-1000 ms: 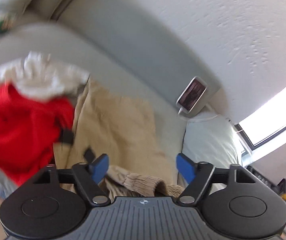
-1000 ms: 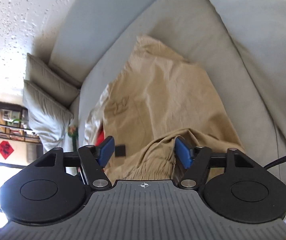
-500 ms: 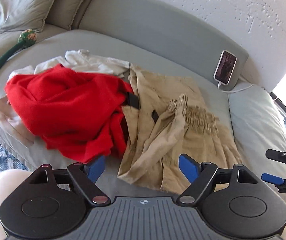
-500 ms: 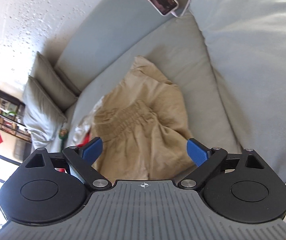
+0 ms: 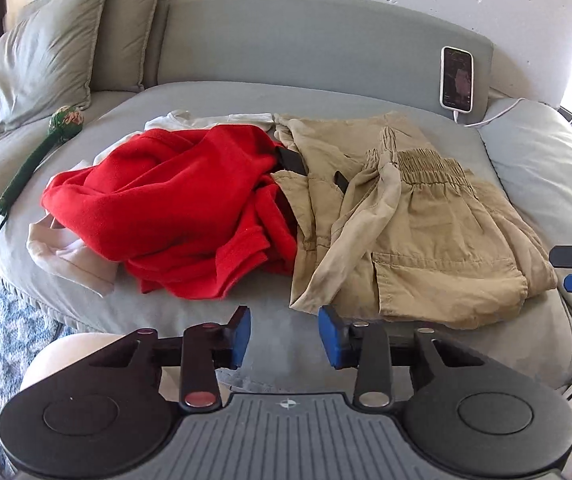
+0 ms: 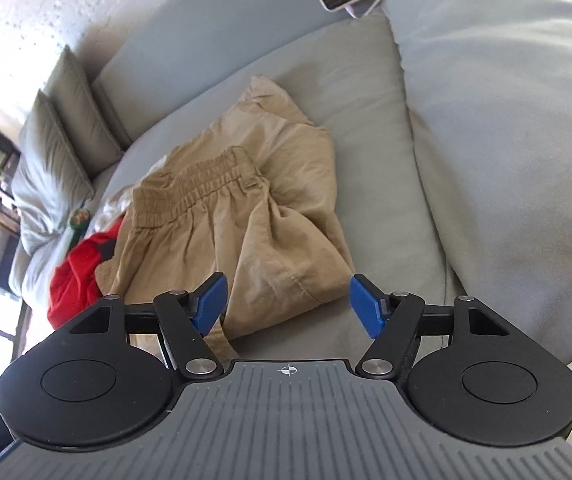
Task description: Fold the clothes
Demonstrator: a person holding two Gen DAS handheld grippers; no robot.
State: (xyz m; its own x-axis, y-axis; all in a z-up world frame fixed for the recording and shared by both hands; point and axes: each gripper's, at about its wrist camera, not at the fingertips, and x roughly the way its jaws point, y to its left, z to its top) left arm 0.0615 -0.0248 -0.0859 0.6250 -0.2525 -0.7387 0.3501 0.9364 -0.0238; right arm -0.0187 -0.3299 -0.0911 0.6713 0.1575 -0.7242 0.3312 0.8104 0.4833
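Left wrist view, left to right. At the sofa's [image 5: 206,96] left end a green massager [image 5: 26,168] lies on the seat below two grey pillows [image 5: 46,52]. A crumpled red fleece [image 5: 166,208] sits near the seat's middle, on top of a white garment [image 5: 70,256] that shows at its left and far edges. Touching the fleece on its right, the khaki trousers [image 5: 425,232] lie bunched, elastic waistband up, with one hem near the seat's front edge. A phone [image 5: 457,78] leans upright against the backrest at the right, its cable trailing onto the right cushion.

Your left gripper [image 5: 284,336] hovers above the front edge of the seat, just short of the trousers' near hem; its jaws have just been closing, and nothing lies between the pads.

Your right gripper [image 6: 287,306] hangs over the trousers' right front corner. Its jaws have just narrowed but stand apart, and the pads do not press the cloth.
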